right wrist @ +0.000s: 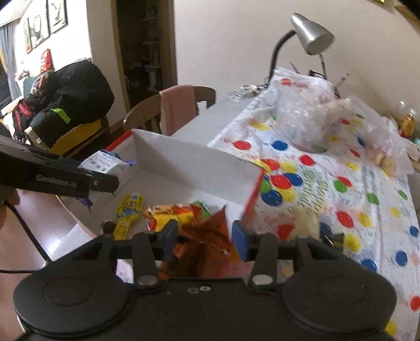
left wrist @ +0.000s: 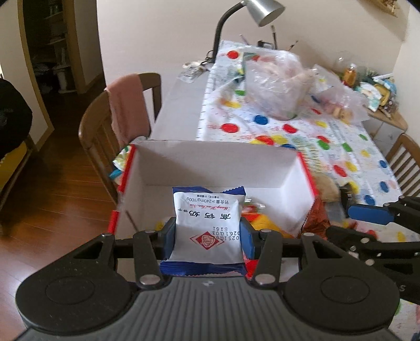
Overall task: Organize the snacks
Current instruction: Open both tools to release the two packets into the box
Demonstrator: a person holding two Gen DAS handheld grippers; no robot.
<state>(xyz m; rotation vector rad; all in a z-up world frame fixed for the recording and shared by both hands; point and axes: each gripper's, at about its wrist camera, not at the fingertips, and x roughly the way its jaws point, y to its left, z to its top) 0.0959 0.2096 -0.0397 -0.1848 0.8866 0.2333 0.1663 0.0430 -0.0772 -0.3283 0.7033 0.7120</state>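
My left gripper [left wrist: 207,230] is shut on a white and blue snack packet [left wrist: 207,220], held over the near side of a white cardboard box [left wrist: 215,157] with red edges. The right gripper [right wrist: 206,237] is shut on a crinkly red-brown packet [right wrist: 207,244] at the box's [right wrist: 194,162] near right corner. Inside the box lie a yellow cartoon packet [right wrist: 128,212] and a yellow-red packet [right wrist: 170,212]. In the right wrist view, the left gripper's black finger [right wrist: 78,181] reaches in from the left with the white packet [right wrist: 105,160]. One blue fingertip [left wrist: 367,213] of the right gripper shows in the left wrist view.
The box stands on a table under a spotted cloth [left wrist: 341,147]. Clear plastic bags [left wrist: 275,84] of food and a desk lamp [left wrist: 262,10] stand behind it. A wooden chair draped with a pink cloth [left wrist: 126,105] is at the table's left. A pale fluffy item [right wrist: 304,220] lies right of the box.
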